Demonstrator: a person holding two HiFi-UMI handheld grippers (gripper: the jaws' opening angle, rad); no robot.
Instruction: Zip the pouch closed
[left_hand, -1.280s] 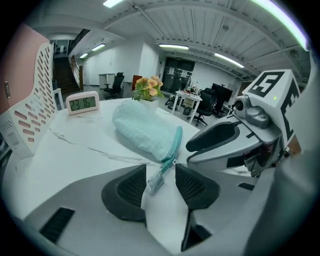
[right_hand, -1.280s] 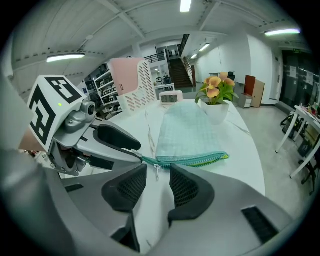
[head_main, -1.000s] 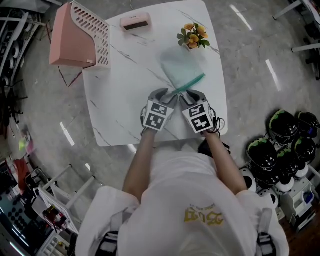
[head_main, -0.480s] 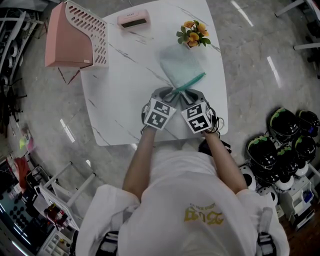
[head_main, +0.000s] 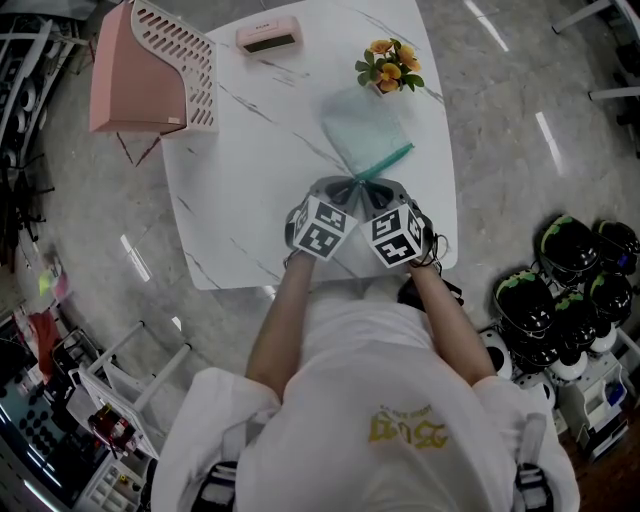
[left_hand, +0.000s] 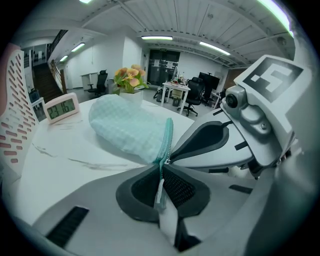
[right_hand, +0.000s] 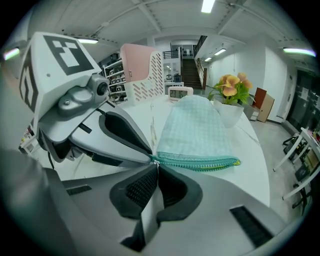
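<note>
White marble table (head_main: 250, 170), teal pouch (head_main: 365, 130) lying near the flowers (head_main: 388, 68). Left gripper (left_hand: 161, 172) has just clamped the zipper tail (left_hand: 160, 189), and right gripper (right_hand: 156, 169) has just pinched what looks like the zipper pull (right_hand: 154, 161).

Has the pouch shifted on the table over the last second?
No. The pouch lies as before, just below the flowers, its zipper at the same slant.

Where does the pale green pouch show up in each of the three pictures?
Head view: the pouch lies above centre on the white table.
Left gripper view: centre-left, zipper edge facing right.
Right gripper view: centre, zipper edge along its bottom.
Shared landmark: the orange flowers at the pouch's far end.
</note>
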